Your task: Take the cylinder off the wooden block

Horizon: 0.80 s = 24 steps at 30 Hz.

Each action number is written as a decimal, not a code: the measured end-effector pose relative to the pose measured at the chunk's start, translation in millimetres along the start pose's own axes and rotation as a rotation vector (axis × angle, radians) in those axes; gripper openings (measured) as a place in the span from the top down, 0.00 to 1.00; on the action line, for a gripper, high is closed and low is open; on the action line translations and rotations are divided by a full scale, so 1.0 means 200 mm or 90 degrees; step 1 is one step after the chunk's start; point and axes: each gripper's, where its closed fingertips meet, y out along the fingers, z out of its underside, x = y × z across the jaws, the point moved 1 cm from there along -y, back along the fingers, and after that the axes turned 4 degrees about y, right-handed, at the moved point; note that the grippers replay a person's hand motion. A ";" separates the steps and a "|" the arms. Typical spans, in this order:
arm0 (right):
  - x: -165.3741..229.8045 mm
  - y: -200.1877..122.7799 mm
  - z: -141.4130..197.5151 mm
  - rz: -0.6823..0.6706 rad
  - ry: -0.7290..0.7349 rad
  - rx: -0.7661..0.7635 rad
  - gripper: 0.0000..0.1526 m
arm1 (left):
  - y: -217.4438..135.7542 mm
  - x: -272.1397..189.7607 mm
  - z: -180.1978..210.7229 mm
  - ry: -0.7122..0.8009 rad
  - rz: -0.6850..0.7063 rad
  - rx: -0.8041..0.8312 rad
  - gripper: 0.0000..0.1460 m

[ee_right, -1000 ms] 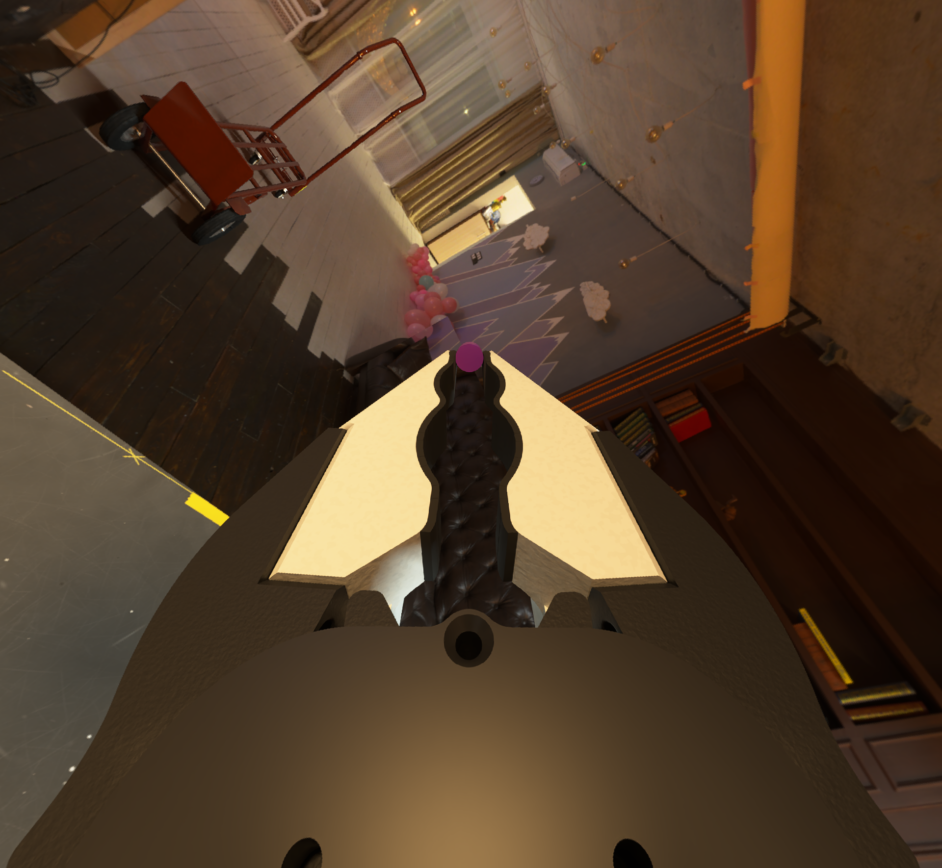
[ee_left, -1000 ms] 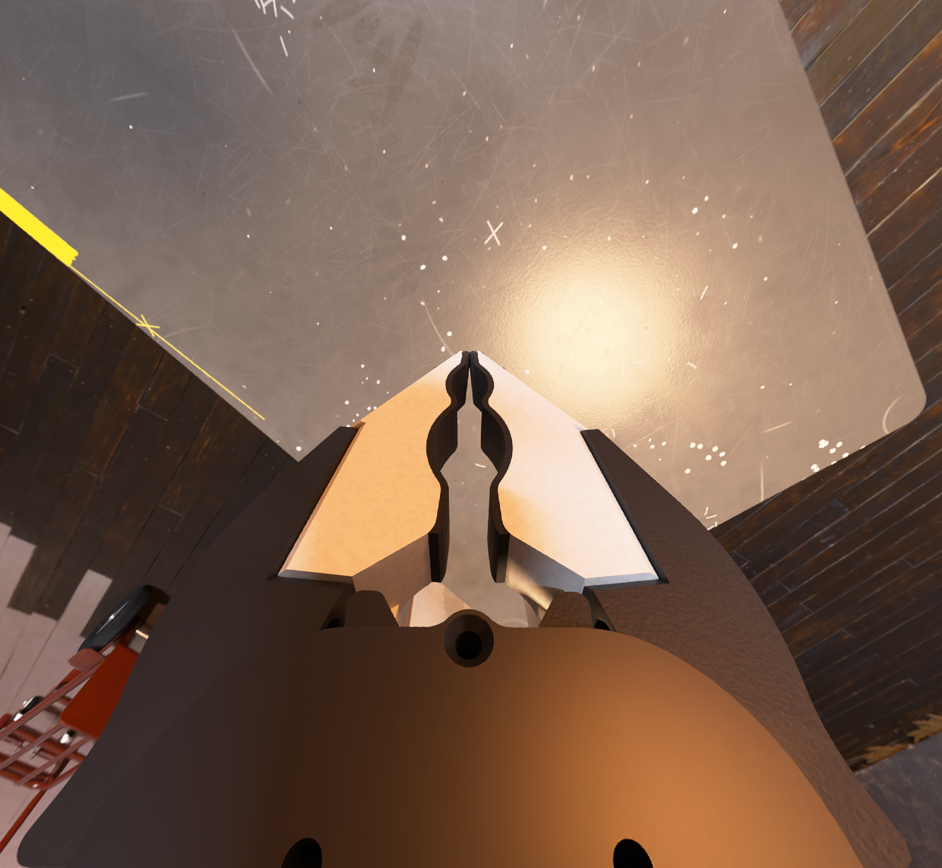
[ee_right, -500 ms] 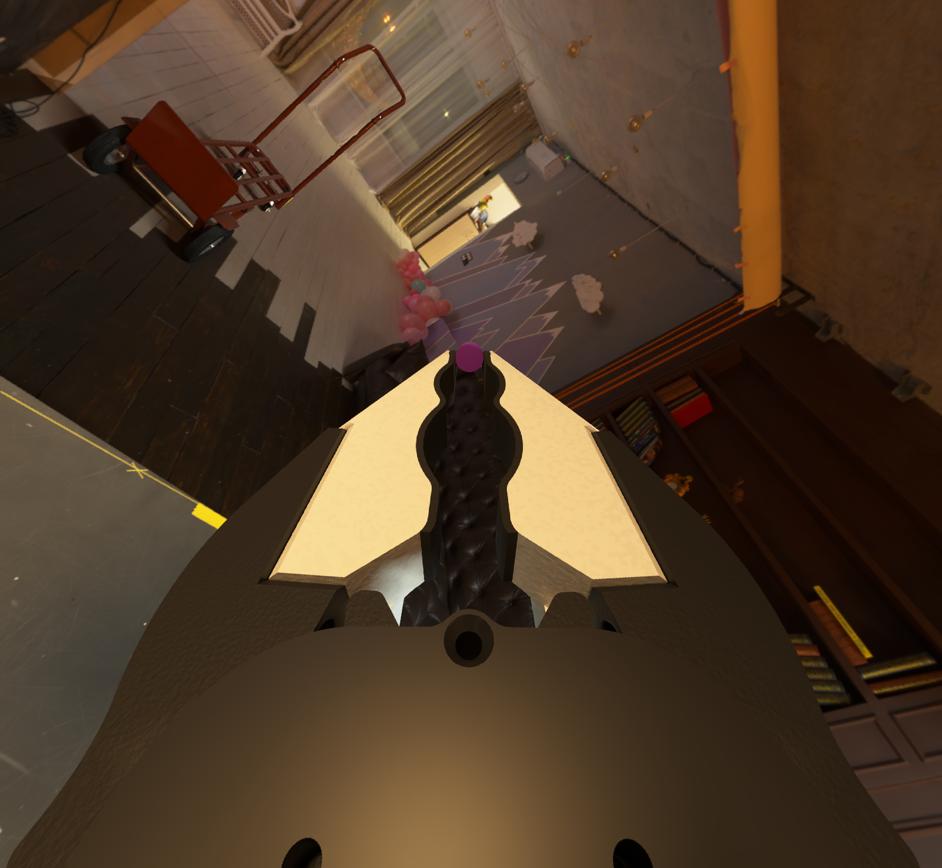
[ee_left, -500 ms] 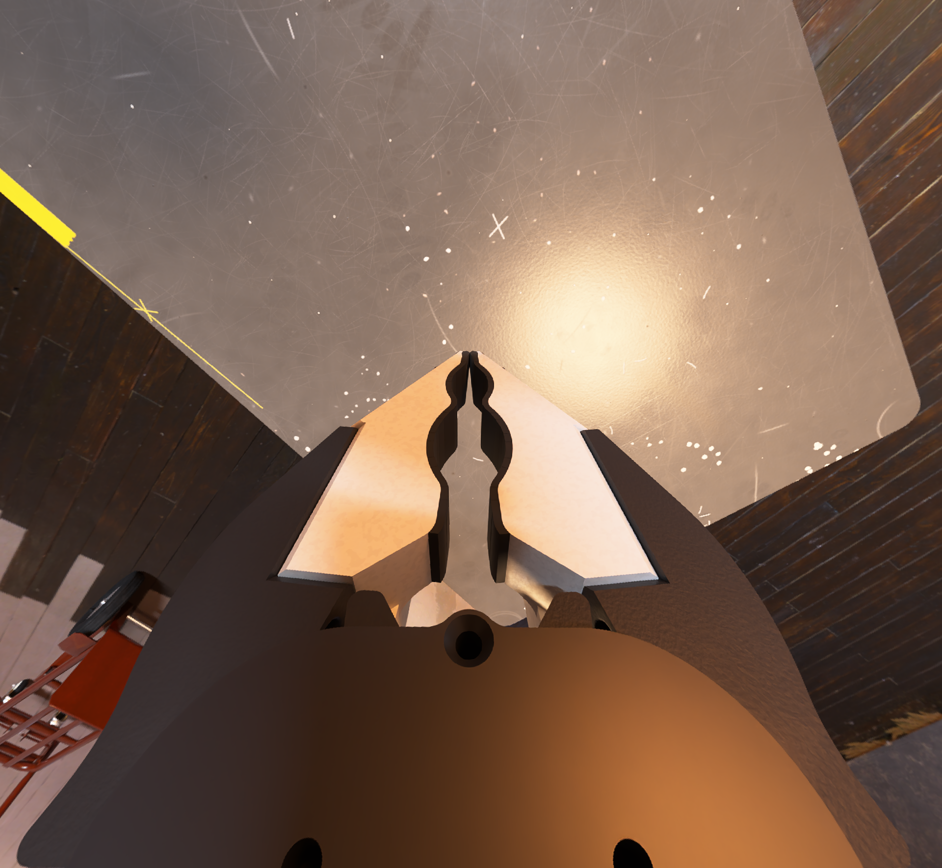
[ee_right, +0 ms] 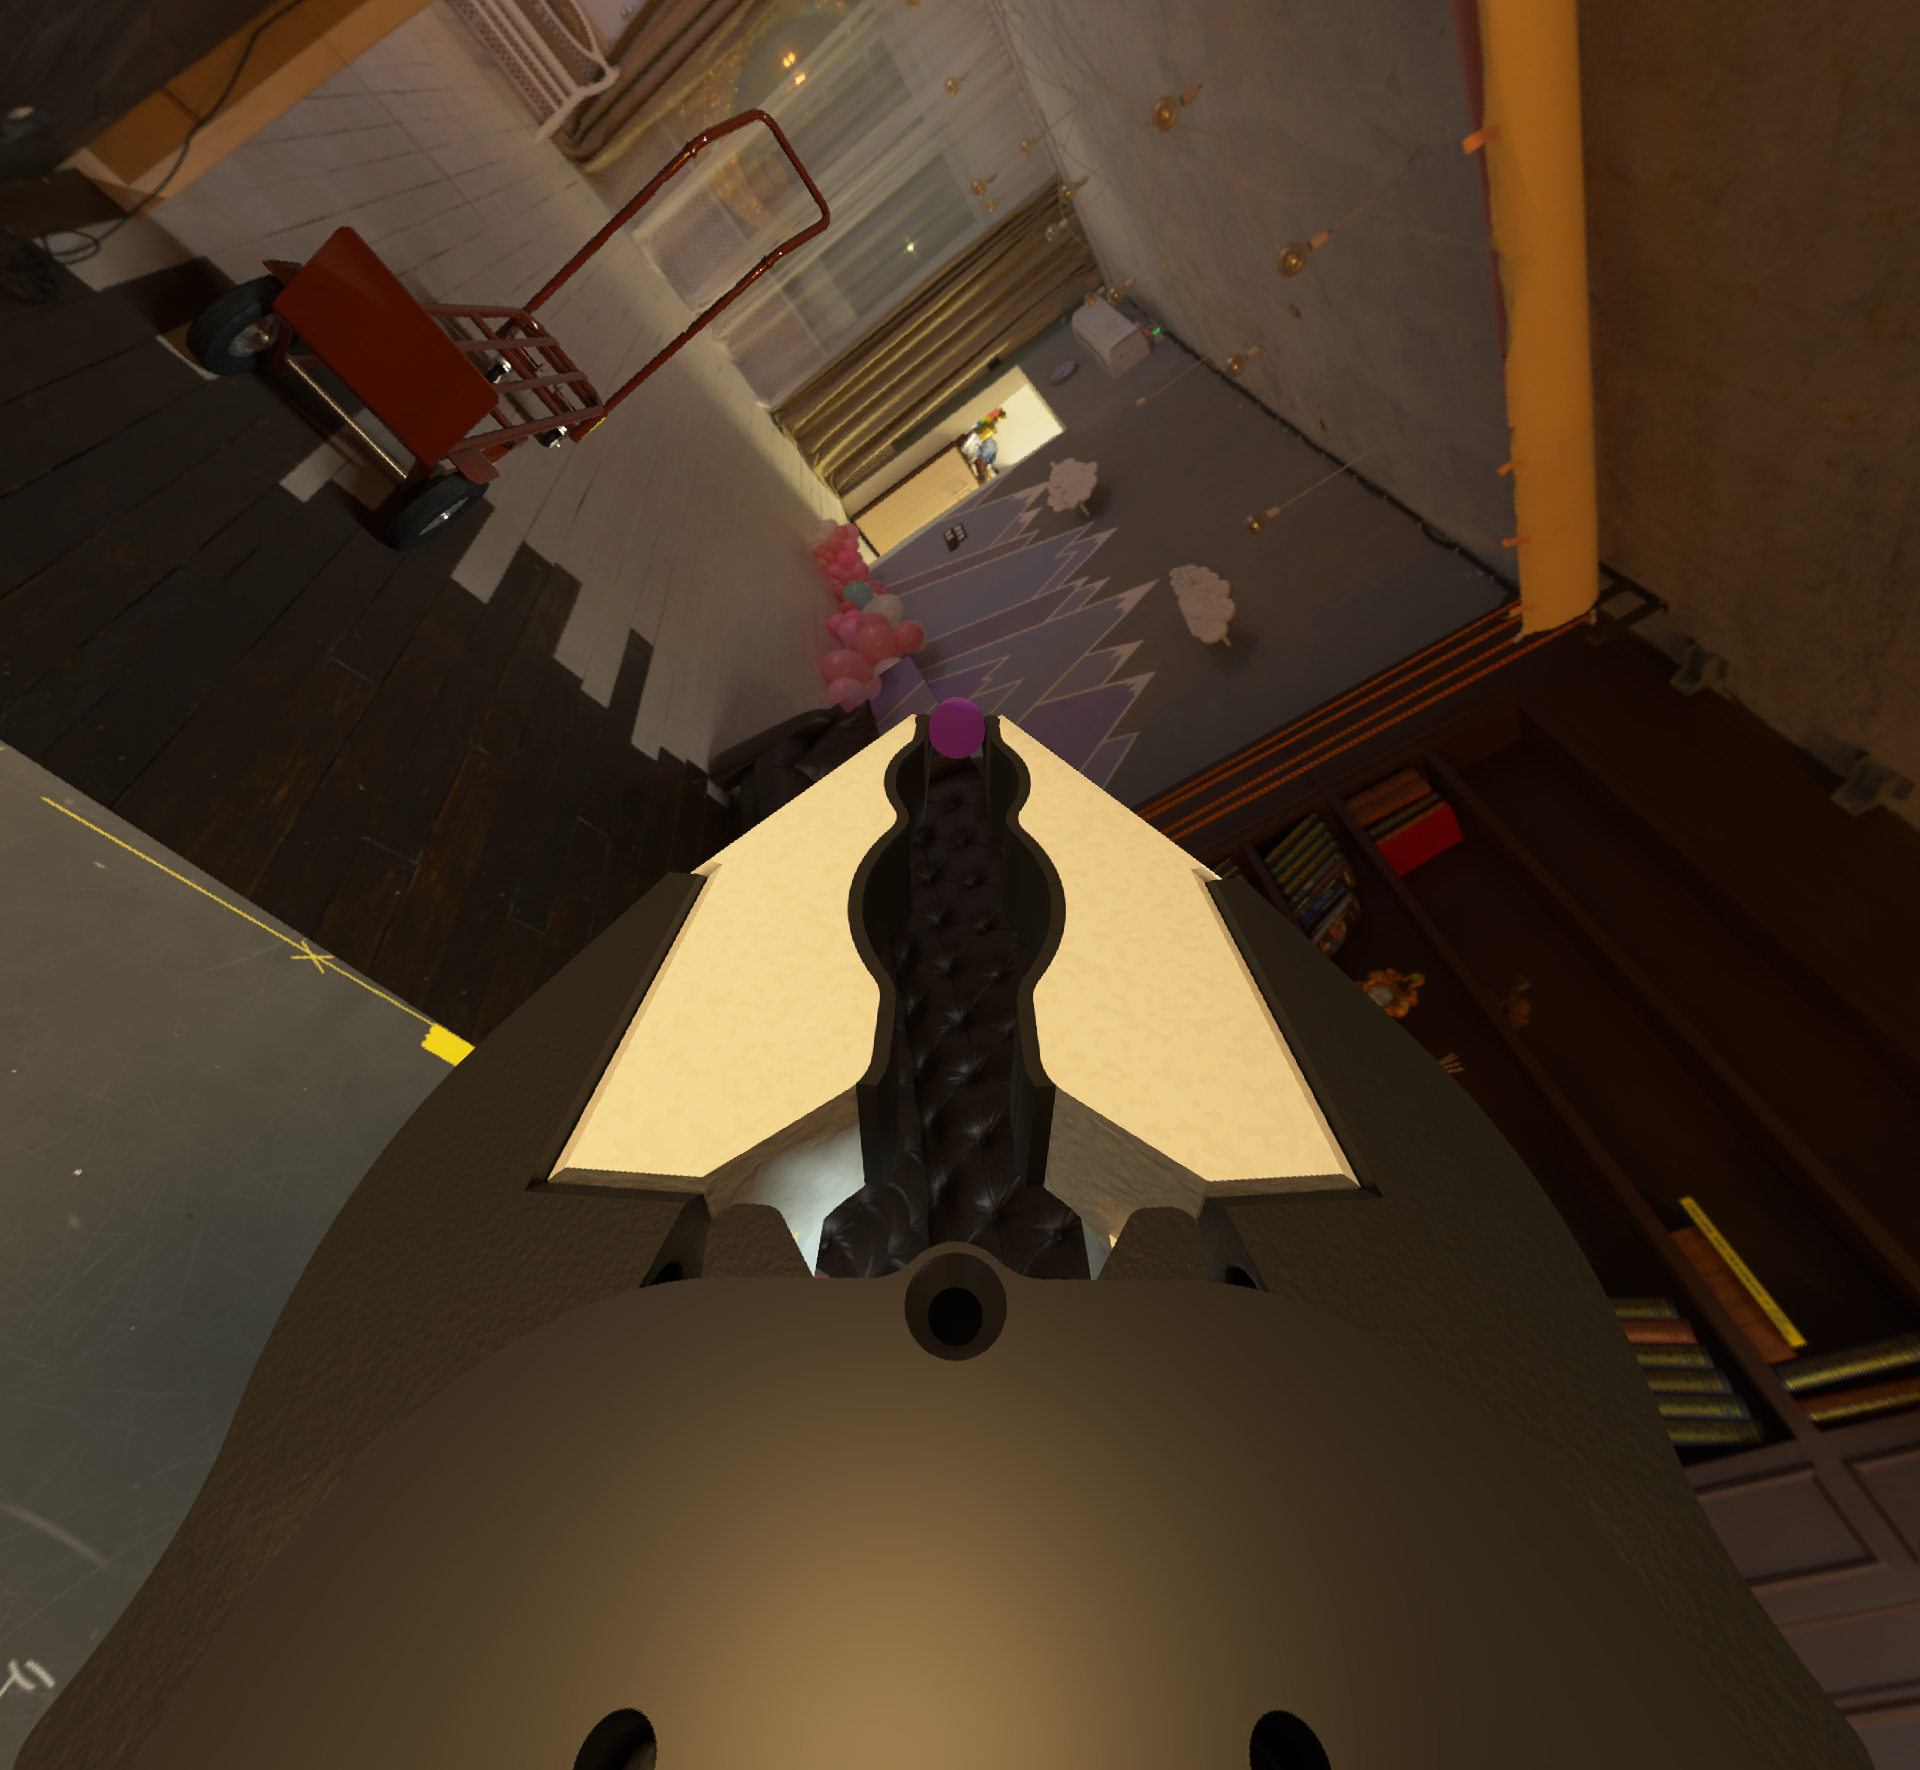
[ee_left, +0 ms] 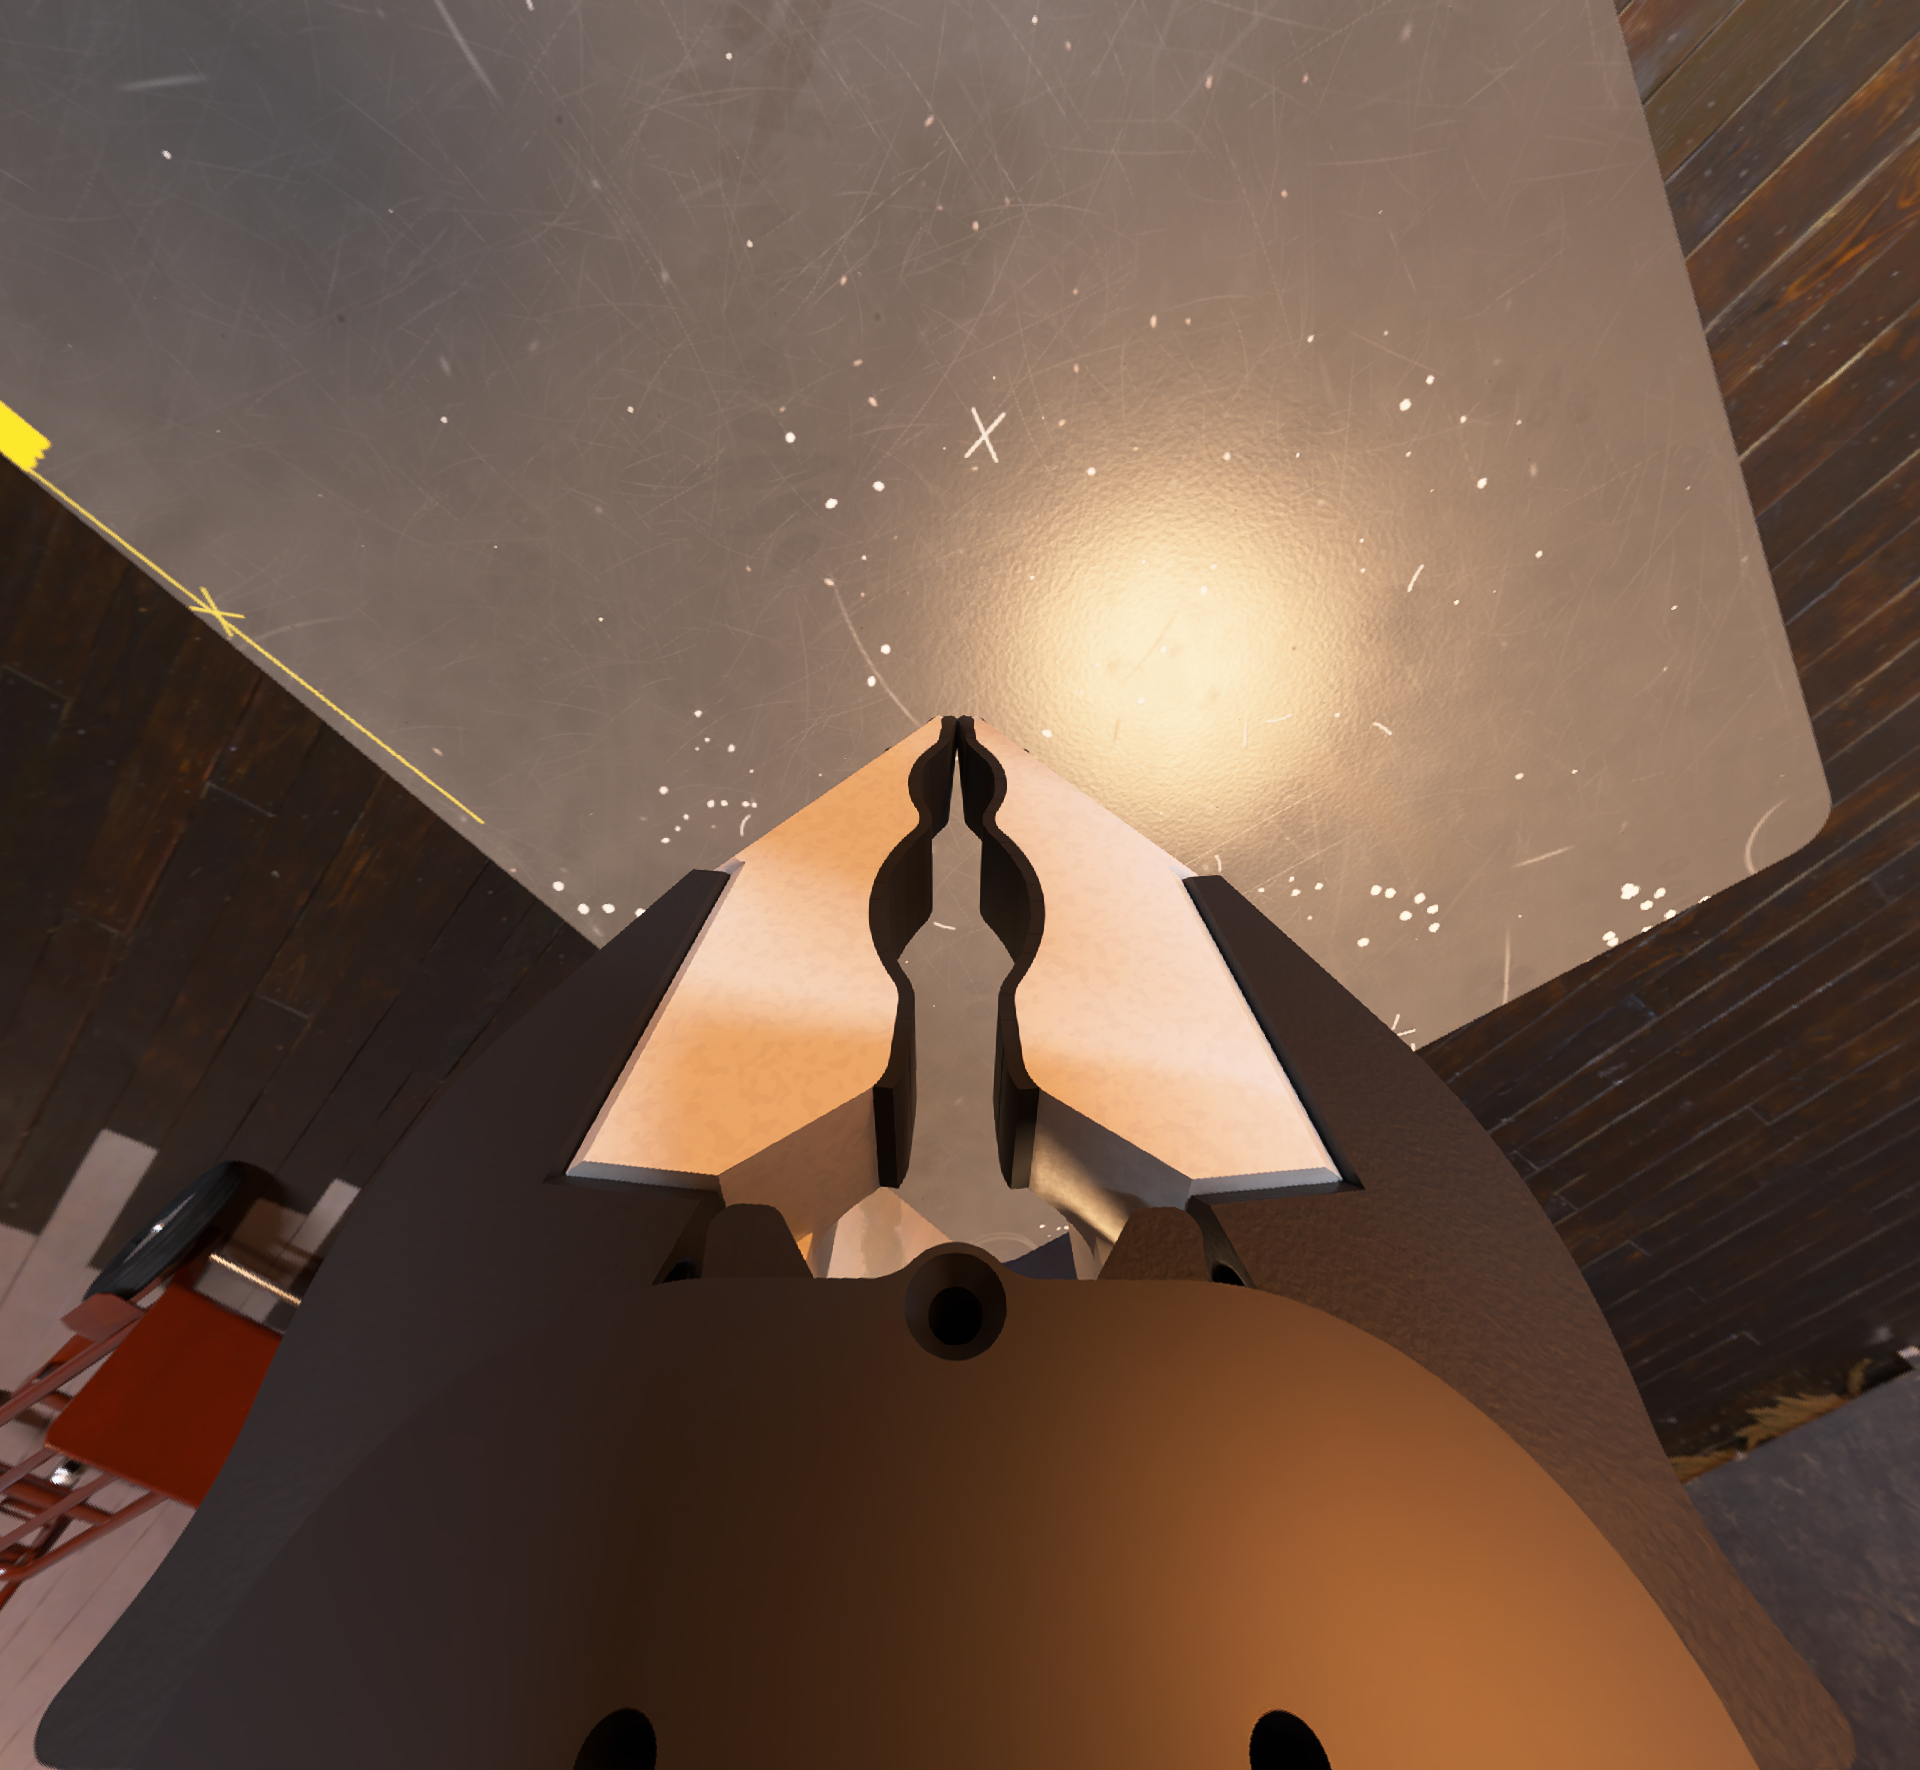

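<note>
My right gripper is shut on a small purple cylinder, seen end-on between its fingertips. It holds the cylinder in the air, pointing out over the room, away from the table. My left gripper is shut and empty, with its tips touching, above the grey scratched tabletop. The wooden block is not in either view.
The table's corner with yellow tape shows at the left in the right wrist view. A red hand truck stands on the dark plank floor. Bookshelves are at the right. The table's edge runs down the right in the left wrist view.
The right gripper has turned slightly with the cylinder held, so the room slides in view. The left gripper has drifted a little over the table and stays shut.
</note>
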 end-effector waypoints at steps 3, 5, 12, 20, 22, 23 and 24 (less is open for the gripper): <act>0.02 0.00 0.00 0.004 -0.003 -0.002 0.94 | 0.02 0.00 0.01 0.001 0.000 0.001 1.00; 0.01 0.00 0.00 0.006 -0.009 -0.002 0.94 | 0.03 -0.01 0.01 0.002 0.005 -0.003 1.00; 0.02 0.00 0.04 0.009 -0.001 0.003 0.94 | 0.03 -0.02 -0.02 0.016 0.011 -0.008 1.00; 0.00 0.01 0.04 0.016 -0.013 -0.010 0.94 | 0.00 -0.03 -0.06 0.014 0.034 -0.028 1.00; 0.00 0.01 0.04 0.018 -0.012 -0.014 0.94 | -0.01 -0.02 -0.07 0.010 0.035 -0.039 1.00; 0.00 0.01 0.03 0.021 -0.011 -0.013 0.94 | -0.01 -0.02 -0.07 0.012 0.035 -0.041 1.00; -0.01 0.01 0.02 0.023 -0.016 -0.012 0.94 | -0.01 -0.01 -0.08 0.014 0.032 -0.040 1.00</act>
